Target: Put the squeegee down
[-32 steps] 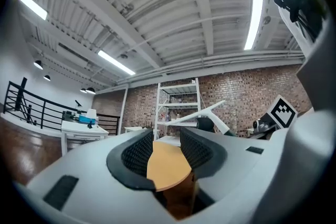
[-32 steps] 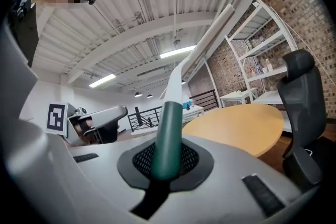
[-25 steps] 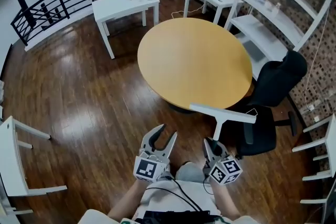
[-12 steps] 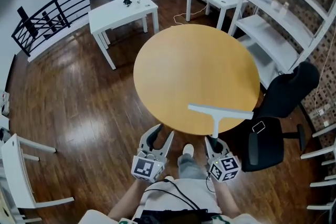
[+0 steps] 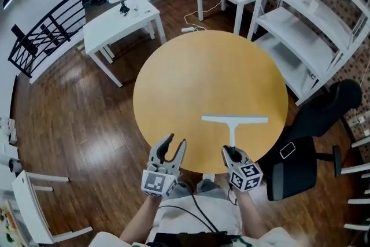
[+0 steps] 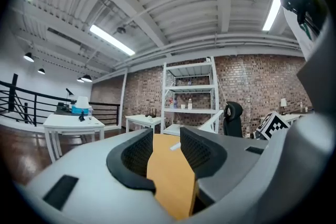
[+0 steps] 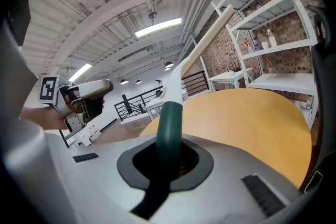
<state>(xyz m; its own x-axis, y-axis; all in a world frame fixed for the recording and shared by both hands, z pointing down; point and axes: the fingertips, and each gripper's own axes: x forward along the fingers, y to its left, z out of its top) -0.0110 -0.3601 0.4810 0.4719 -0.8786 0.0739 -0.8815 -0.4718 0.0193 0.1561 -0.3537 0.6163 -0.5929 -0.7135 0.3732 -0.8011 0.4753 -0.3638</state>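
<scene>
A white squeegee (image 5: pixel 233 121) with a dark green handle (image 7: pixel 169 122) juts out over the near part of the round wooden table (image 5: pixel 196 75). My right gripper (image 5: pixel 232 155) is shut on that handle, and the white blade (image 7: pixel 207 39) reaches up and away in the right gripper view. The left gripper (image 5: pixel 172 146) hovers at the table's near edge, its jaws open with nothing between them. Through the gap of the left gripper (image 6: pixel 167 147) only the tabletop (image 6: pixel 169 176) shows.
A black office chair (image 5: pixel 315 124) stands right of the table, white shelving (image 5: pixel 306 20) behind it. Two white desks (image 5: pixel 118 17) stand beyond the table near a black railing (image 5: pixel 52 32). White frames (image 5: pixel 34 199) stand at the left on the dark wooden floor.
Both grippers have moved forward from above the floor to the table's near edge. The squeegee blade now hangs over the tabletop instead of beside it. The grip has not changed.
</scene>
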